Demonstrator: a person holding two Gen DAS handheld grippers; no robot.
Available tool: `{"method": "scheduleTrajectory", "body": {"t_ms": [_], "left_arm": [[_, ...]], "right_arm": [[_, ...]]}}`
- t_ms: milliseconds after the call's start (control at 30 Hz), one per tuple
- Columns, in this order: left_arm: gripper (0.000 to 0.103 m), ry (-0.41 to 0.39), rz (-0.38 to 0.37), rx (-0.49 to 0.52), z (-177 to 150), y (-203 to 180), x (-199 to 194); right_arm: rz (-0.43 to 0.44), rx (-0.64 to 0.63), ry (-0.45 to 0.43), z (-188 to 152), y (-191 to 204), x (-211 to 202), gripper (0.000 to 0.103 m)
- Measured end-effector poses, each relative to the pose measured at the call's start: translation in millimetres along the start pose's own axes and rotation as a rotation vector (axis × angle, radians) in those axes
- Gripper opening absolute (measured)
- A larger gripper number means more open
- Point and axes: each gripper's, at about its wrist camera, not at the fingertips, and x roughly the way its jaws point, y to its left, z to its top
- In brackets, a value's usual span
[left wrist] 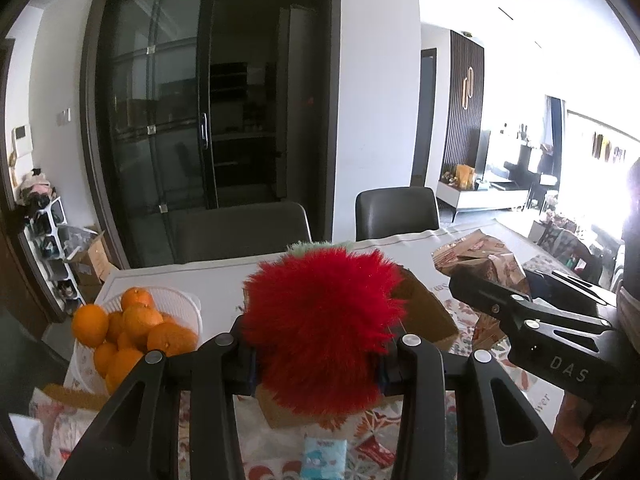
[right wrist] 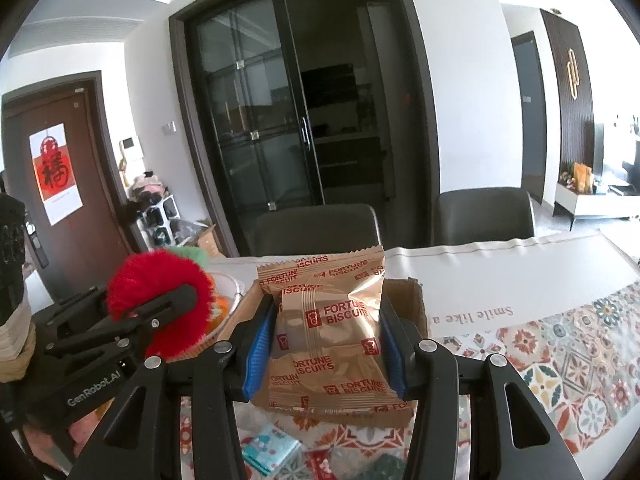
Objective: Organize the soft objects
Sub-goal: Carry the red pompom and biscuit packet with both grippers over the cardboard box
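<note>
Fluff and foil both give easily, so squeeze lightly. Your left gripper [left wrist: 316, 354] pinches the red plush toy [left wrist: 320, 328] around its middle — light, squashy, held above the counter [left wrist: 208, 280] near the cardboard box [left wrist: 424, 308]. Your right gripper [right wrist: 320, 356] clamps a biscuit packet [right wrist: 324, 344] by its sides — crinkly, slippery, brittle inside.

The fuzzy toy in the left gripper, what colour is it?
Bright red fuzzy toy, clearest in the left wrist view.

"FORTUNE BISCUITS" on biscuit packet [right wrist: 326, 336], "GenRobot.AI" on left gripper [right wrist: 156, 316], "DAS" on right gripper [left wrist: 480, 286], "Smile like a" on tablecloth [right wrist: 520, 280]
</note>
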Motion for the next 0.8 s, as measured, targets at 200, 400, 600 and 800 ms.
{"method": "scheduleTrajectory", "body": {"t_ms": [200, 400, 600, 800], "left_arm": [[0.041, 0.046, -0.013, 0.012, 17, 5, 30], [0.041, 0.097, -0.034, -0.015, 27, 14, 58], [0.041, 0.185, -0.057, -0.018, 22, 20, 92], [0.041, 0.265, -0.053, 0.004, 14, 18, 120]], "right_arm": [[0.024, 0.004, 0.079, 12, -11, 35, 0.049], [0.027, -0.007, 0.161, 19, -19, 69, 0.049], [0.025, -0.011, 0.241, 18, -27, 99, 0.049], [0.029, -0.026, 0.317, 7, -34, 125, 0.049]]}}
